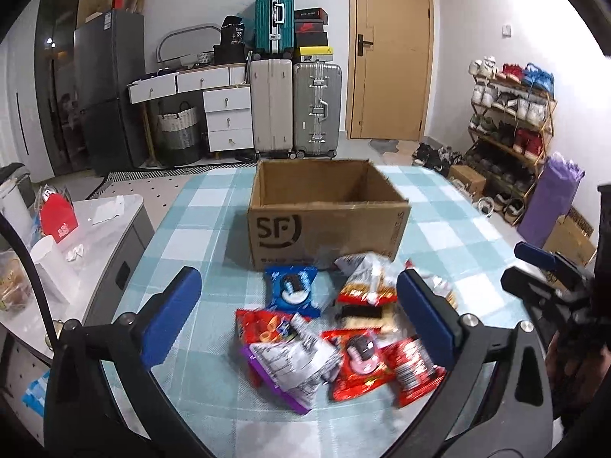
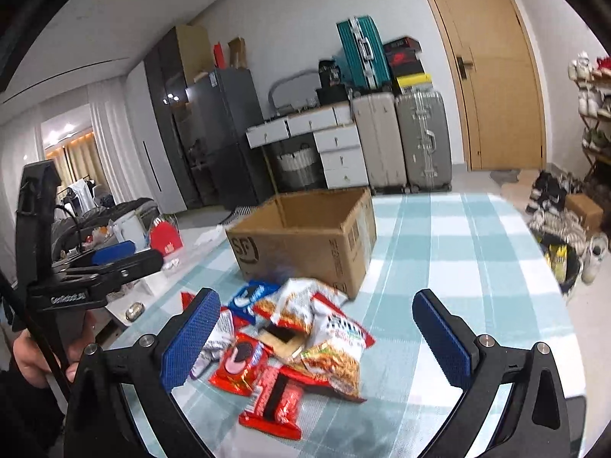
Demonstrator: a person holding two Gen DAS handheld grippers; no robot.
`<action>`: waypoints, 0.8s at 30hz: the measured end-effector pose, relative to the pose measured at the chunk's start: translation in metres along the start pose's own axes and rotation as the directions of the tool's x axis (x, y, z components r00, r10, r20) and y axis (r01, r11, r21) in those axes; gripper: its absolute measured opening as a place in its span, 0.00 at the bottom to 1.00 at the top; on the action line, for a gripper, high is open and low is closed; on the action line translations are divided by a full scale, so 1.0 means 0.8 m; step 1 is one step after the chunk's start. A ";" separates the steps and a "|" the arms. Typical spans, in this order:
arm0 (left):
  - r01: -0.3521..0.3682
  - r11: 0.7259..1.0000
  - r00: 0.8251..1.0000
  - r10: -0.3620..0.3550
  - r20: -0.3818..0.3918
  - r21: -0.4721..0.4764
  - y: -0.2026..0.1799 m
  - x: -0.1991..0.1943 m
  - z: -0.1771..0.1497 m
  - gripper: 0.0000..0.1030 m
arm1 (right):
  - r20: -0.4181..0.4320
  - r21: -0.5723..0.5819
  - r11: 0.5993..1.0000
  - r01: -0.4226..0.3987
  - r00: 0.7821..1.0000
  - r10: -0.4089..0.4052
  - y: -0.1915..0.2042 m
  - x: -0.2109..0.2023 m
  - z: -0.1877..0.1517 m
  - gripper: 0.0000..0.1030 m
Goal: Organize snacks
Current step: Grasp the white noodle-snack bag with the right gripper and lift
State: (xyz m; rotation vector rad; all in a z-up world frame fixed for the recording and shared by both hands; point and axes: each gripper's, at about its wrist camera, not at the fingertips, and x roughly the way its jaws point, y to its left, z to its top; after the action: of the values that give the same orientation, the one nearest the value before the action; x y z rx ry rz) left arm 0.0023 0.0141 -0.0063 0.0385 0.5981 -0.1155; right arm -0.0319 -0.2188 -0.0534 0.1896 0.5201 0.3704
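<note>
An open cardboard box marked SF stands on the checked tablecloth; it also shows in the right wrist view. I see nothing inside it. In front of it lies a pile of snack packets: a blue cookie pack, red packs, a purple-edged one. The same pile shows in the right wrist view. My left gripper is open above the pile, holding nothing. My right gripper is open above the pile's right side, empty. The right gripper also shows at the left view's right edge.
A white side cabinet with a red box and cups stands left of the table. Suitcases, a drawer unit, a fridge, a wooden door and a shoe rack line the far wall. The table edge is at the right.
</note>
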 end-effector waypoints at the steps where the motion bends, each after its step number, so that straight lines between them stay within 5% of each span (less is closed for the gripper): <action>1: -0.005 1.000 1.000 0.005 -0.007 0.004 0.002 0.004 -0.007 0.99 | -0.020 0.019 1.000 -0.012 1.000 0.013 -0.004 0.007 -0.005 1.00; 17: -0.026 0.998 0.991 0.018 -0.130 -0.058 0.040 0.069 -0.056 0.99 | -0.248 0.209 0.978 -0.024 0.966 0.077 -0.049 0.108 -0.041 0.99; 21: -0.034 0.997 0.990 0.023 -0.142 -0.075 0.050 0.072 -0.061 0.99 | -0.277 0.221 0.975 -0.030 0.956 0.092 -0.050 0.123 -0.040 0.80; 24: -0.045 0.996 0.987 0.032 -0.160 -0.075 0.056 0.077 -0.065 0.99 | -0.304 0.221 0.975 -0.009 0.950 0.078 -0.052 0.137 -0.043 0.79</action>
State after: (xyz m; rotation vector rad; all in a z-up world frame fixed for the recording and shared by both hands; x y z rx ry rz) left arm 0.0291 0.0558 -0.0842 -0.0174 0.7600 -0.0513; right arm 0.0506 -0.2115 -0.1428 0.3581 0.8708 0.3890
